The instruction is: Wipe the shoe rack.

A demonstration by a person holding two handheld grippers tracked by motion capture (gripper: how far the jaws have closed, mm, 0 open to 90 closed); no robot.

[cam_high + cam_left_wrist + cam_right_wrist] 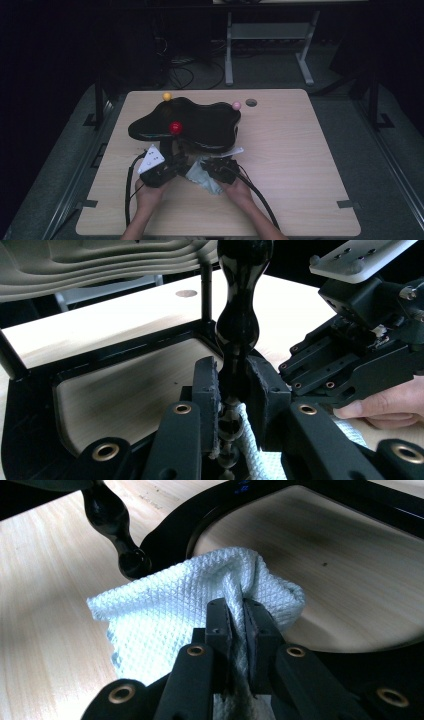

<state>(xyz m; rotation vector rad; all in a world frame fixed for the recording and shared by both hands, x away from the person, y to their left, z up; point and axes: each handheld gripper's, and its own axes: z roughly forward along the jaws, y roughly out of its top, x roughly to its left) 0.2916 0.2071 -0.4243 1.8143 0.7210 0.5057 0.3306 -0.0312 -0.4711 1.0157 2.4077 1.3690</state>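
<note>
A black stand with a wavy glossy top (200, 122) sits mid-table, and its base holds a wooden inlay (125, 390). My left gripper (234, 385) is shut on one of its black turned posts (240, 325), low down near the base. That post carries a red ball (175, 127) on top. My right gripper (239, 615) is shut on a bunched white waffle-weave cloth (165, 610), which lies against the foot of the post (112, 520) and the base rim. In the high view the left gripper (172, 161) and right gripper (209, 167) meet at the stand's front edge.
An orange ball (167, 96) and a pink ball (236, 105) top the stand's far posts. A round hole (251, 102) marks the light wooden table (300, 165) behind. A white desk frame (270, 35) stands beyond the table on the dark floor.
</note>
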